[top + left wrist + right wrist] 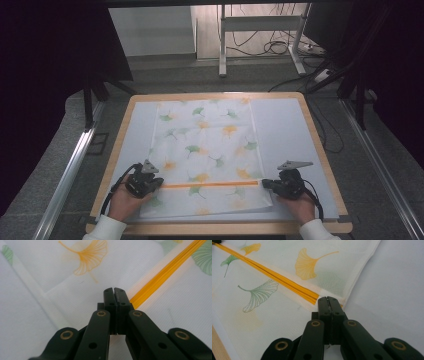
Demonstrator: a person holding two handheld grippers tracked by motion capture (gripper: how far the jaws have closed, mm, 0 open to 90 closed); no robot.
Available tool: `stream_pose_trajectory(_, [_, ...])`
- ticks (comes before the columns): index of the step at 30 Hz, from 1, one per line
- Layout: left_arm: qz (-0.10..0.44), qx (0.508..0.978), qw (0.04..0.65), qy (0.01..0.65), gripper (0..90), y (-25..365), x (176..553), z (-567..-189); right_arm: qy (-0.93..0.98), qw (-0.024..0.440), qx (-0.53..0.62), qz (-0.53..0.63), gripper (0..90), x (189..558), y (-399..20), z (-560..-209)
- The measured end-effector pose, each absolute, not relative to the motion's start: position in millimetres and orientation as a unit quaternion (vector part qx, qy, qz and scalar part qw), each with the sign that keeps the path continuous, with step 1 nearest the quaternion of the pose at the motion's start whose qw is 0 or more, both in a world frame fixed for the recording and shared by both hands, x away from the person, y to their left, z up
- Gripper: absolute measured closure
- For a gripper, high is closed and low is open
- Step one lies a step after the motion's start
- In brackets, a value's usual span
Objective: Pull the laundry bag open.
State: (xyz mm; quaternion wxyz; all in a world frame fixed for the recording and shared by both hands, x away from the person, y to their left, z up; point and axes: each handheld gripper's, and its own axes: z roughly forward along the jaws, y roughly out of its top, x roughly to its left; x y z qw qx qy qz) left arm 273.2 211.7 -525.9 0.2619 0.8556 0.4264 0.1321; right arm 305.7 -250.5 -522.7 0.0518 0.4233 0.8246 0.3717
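A white mesh pouch [205, 145] printed with green and orange ginkgo leaves lies flat on the table. An orange zip [210, 184] runs across its near part. My left gripper [161, 182] rests at the zip's left end, jaws pressed together. In the left gripper view its tips [114, 290] sit shut just beside the end of the zip [160, 275]. My right gripper [264, 184] lies at the zip's right end, also shut. In the right gripper view the tips [327, 299] cover the end of the zip [274, 276] near the pouch's corner. Whether either pinches fabric I cannot tell.
A white sheet [285, 130] covers the wooden table [215, 96] under the pouch, with bare margins left and right. The table's wooden edge [218, 345] shows in the right gripper view. Beyond the table stand a desk frame [222, 45], floor cables and dark stands.
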Motion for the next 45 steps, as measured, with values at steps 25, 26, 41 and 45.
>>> stream_pose_trajectory(25, [0.147, 0.837, 0.263, 0.457, 90.0, 243.8, 261.2, -526.2, 0.825, 0.051, 0.423, 0.372, 89.8, 305.9, -250.6, -522.8])
stream_pose_trajectory(26, [0.151, 0.836, 0.263, 0.458, 90.0, 245.4, 260.8, -525.8, 0.826, 0.051, 0.422, 0.371, 89.8, 305.7, -250.6, -522.5])
stream_pose_trajectory(41, [0.144, 0.825, 0.278, 0.47, 90.0, 248.1, 260.1, -527.2, 0.826, 0.053, 0.422, 0.371, 89.7, 305.6, -250.5, -522.5])
stream_pose_trajectory(45, [0.148, 0.826, 0.277, 0.467, 90.0, 246.9, 259.9, -527.1, 0.826, 0.054, 0.422, 0.37, 89.7, 305.0, -250.0, -522.3])
